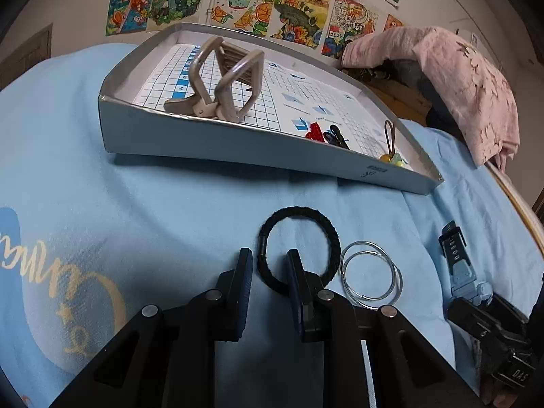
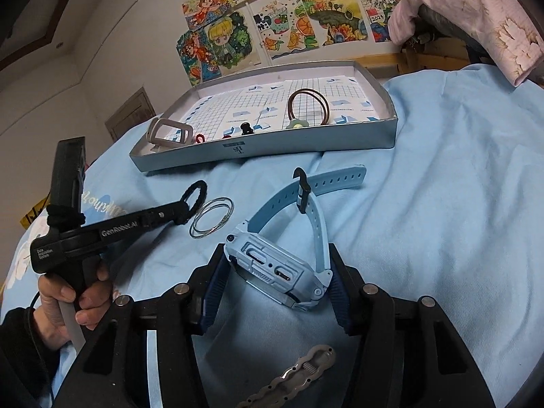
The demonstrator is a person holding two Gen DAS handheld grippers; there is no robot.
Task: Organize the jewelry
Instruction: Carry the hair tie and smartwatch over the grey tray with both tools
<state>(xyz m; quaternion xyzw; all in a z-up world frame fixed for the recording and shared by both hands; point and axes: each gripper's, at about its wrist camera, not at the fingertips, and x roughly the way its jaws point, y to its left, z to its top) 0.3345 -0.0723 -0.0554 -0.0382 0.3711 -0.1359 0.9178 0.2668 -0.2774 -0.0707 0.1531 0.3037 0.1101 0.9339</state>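
A grey tray (image 1: 217, 141) lined with grid paper sits on the blue bedsheet; it also shows in the right wrist view (image 2: 306, 139). It holds a beige claw clip (image 1: 221, 81), small red and black clips (image 1: 326, 134) and a brown hair tie with a charm (image 2: 307, 107). My left gripper (image 1: 268, 268) is open over the near edge of a black hair tie (image 1: 301, 248), one finger inside its loop. Two silver rings (image 1: 372, 273) lie just right of it. My right gripper (image 2: 275, 272) straddles a light blue watch (image 2: 278, 268), jaws touching its case at both sides.
A grey flat hair clip (image 2: 295, 375) lies on the sheet below the right gripper. Pink fabric (image 1: 459, 81) drapes over a chair at the back right. Drawings (image 2: 272, 23) hang on the wall behind the tray.
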